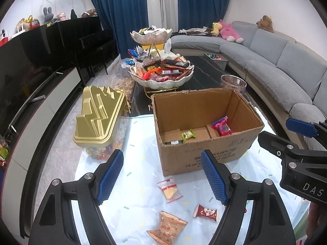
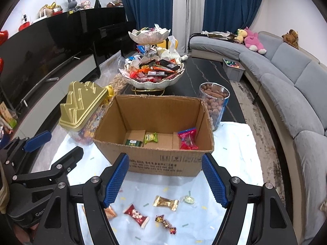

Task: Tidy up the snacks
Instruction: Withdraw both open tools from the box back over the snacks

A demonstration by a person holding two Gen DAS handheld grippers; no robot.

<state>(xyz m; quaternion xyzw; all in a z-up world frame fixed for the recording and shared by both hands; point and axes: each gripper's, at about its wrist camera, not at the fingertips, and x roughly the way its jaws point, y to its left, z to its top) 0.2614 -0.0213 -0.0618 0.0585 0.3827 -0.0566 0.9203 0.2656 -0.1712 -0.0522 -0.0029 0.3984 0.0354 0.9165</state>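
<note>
An open cardboard box stands on a pale mat. Inside lie a red packet, a green packet and a dark green bar. Loose on the mat before it are a clear zip bag, a red-and-white candy, an orange packet, a gold candy and a dark twisted candy. My left gripper hovers open over the zip bag. My right gripper is open above the gold candy. Neither holds anything.
A jar with a gold lid stands left of the box. Behind it a tiered bowl stand is heaped with snacks. A clear tub of brown snacks sits at the box's right rear. A grey sofa curves along the right.
</note>
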